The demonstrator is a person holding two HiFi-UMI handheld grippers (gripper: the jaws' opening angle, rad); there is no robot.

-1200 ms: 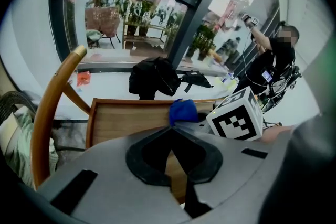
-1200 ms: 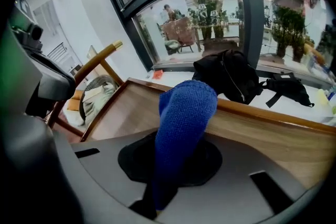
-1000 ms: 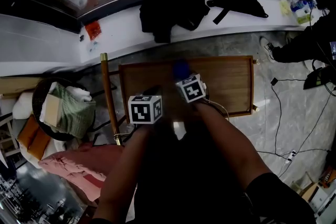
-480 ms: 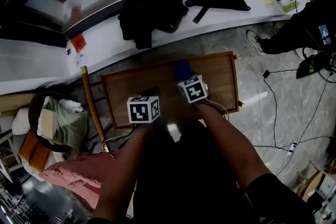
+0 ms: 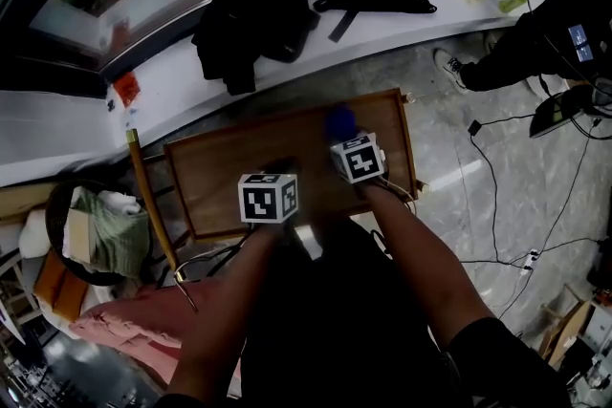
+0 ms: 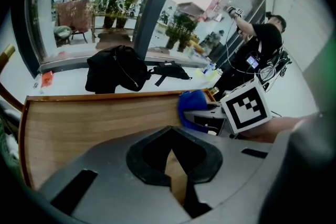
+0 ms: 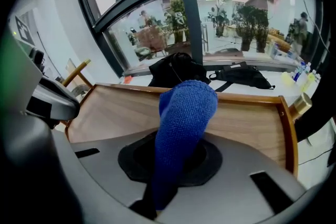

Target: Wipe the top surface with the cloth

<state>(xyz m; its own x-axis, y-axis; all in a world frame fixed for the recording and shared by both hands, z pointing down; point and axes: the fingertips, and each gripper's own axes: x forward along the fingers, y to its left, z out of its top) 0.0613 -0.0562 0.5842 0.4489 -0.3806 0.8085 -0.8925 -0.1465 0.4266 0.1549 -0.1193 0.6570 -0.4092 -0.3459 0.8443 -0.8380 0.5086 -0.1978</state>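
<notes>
The left gripper (image 6: 169,150) is over the wooden top (image 6: 89,123), its jaws pinched together on nothing. Bare wood runs left of its fingers to the raised rim (image 6: 23,134). The right gripper (image 7: 176,162) clamps the blue cloth (image 7: 185,113). Open wood lies ahead of its fingers, with the rim close on their right.

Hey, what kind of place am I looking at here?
Probably an indoor workspace or test lab beside a big street-facing window: a wooden table stands on a stone floor, a jacket lies on the window ledge, and cables trail across the floor.
</notes>
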